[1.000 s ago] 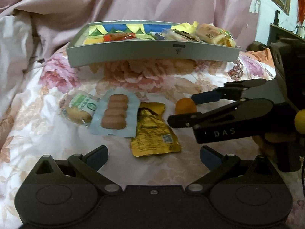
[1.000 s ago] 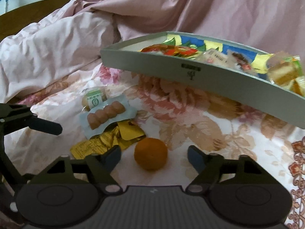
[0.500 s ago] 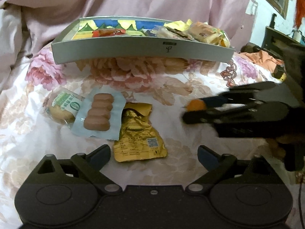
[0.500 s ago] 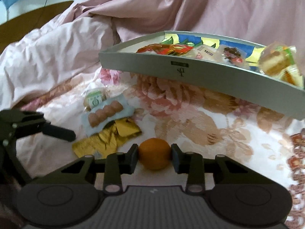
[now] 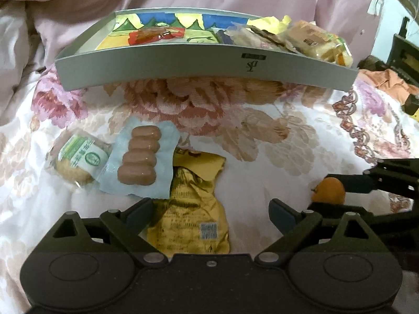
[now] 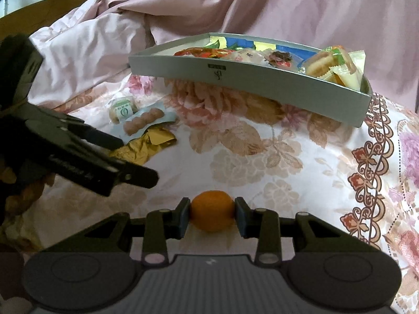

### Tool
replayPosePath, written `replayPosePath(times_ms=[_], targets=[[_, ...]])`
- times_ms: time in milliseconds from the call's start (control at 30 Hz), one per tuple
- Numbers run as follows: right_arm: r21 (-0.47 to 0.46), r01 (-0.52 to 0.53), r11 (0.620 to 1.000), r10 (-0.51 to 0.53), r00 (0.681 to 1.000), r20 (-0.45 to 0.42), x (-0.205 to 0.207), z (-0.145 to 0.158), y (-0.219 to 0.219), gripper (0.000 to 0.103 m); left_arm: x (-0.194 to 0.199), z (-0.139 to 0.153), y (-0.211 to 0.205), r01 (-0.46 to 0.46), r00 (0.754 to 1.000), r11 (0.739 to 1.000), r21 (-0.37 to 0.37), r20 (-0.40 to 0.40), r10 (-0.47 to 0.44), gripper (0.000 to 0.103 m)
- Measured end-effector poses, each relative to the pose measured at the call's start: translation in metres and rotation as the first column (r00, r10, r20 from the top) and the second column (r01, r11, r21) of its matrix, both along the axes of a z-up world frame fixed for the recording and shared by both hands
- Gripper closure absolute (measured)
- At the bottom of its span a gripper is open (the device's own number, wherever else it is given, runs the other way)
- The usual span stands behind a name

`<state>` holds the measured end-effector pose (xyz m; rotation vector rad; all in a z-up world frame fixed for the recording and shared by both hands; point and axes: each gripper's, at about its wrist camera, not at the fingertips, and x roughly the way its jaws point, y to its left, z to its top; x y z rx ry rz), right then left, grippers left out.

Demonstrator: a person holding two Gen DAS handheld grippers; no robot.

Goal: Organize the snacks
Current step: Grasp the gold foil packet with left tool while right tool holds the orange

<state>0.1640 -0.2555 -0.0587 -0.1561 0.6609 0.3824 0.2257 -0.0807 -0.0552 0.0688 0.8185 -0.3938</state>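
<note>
The step in hand looks like carrying one loose snack over to the box: the right gripper (image 6: pixel 212 216) has its two pads pressed against the sides of a small orange fruit (image 6: pixel 212 214), closed only as far as the fruit's width allows. Whether the fruit is clear of the floral bedspread (image 6: pixel 262 157) or only just off it, I cannot tell from here.

From that gripper, the grey snack tray (image 6: pixel 235 77) sits up at about twelve to one o'clock, well apart, with wrapped biscuits and sweets piled mostly at its right end. I'd judge the next move calls for a lift high enough to clear the near wall, a reach forward, and a release over a bare patch of the painted bottom, gently, since a round fruit will roll.

The left gripper (image 5: pixel 210 210) holds nothing; its jaws stand wide open, low over the gold foil packet (image 5: pixel 193 206), which lies between its fingers. At its eleven o'clock lies the pale blue sausage pack (image 5: pixel 142 161), overlapping the foil's top corner, and at ten o'clock, just beside that, a round wrapped cake with a green label (image 5: pixel 78 161). Those three are not yet in the tray, so the job seems partway done.
</note>
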Motion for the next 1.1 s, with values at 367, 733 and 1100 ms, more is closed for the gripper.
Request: replayPosePath(times_ms=[367,733,1100], targets=[[0.026,0.001,1.0,-0.001,1.0,0.009,0.002,-0.005,-0.001,0.062,-0.003,0.0,-0.006,-0.036,0.999,0.998,0.059,0.023,0.034,0.028],[0.033,0.001,0.999,-0.002,1.0,0.01,0.003,-0.005,0.003,0.061,-0.034,0.006,-0.001,-0.014,1.0,0.999,0.042,-0.015,0.015,0.045],[0.025,-0.024,0.999,0.024,1.0,0.004,-0.002,-0.006,0.009,0.058,-0.036,0.004,-0.006,0.002,1.0,0.997,0.081,-0.025,0.0,0.03]])
